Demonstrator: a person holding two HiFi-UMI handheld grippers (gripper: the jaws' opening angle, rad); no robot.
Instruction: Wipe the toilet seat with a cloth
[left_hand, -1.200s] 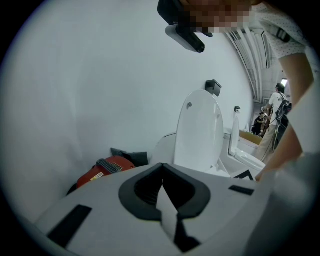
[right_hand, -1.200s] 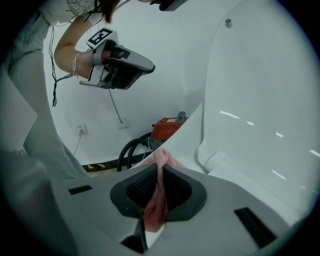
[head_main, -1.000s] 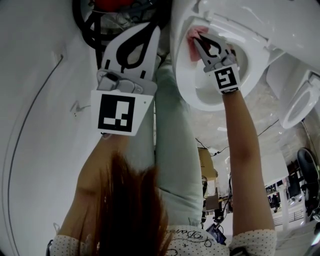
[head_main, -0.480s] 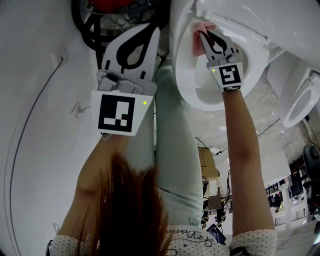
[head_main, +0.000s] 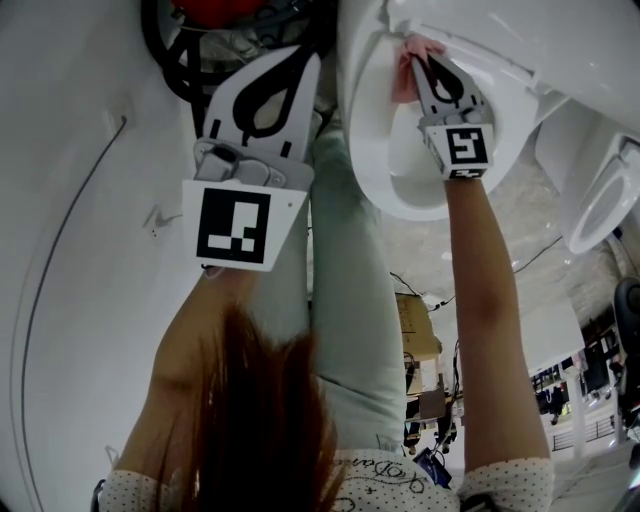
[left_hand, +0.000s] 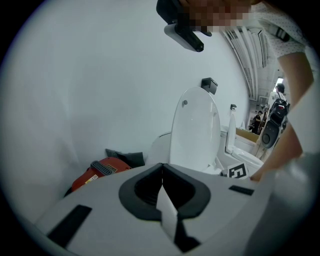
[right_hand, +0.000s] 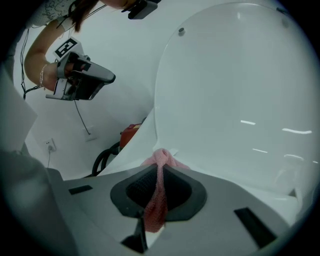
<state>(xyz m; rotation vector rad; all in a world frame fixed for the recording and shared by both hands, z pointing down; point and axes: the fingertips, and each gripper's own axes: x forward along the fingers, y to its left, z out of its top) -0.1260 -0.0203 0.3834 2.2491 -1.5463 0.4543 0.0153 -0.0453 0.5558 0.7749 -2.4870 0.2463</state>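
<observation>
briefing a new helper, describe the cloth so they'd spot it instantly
Find the white toilet with its lid raised. Where the rim meets that lid, the right gripper pinches a bunched cloth. It is the only pink thing among all the white.

Head view: taken from above the person, facing steeply down along both arms. The left gripper (head_main: 300, 62) is held near the lens, and the right gripper (head_main: 418, 62) is farther off at the toilet (head_main: 365, 120).

Left gripper view: aimed along its closed jaws from farther back, so the whole raised lid (left_hand: 195, 130) is framed, with the red appliance (left_hand: 100, 172) at its left.

Right gripper view: set close against the toilet. The lid fills the frame, and the cloth (right_hand: 156, 202) is pinched in the near foreground.

The toilet and the red appliance are shared by all three views. The other gripper is caught in each gripper view.
</observation>
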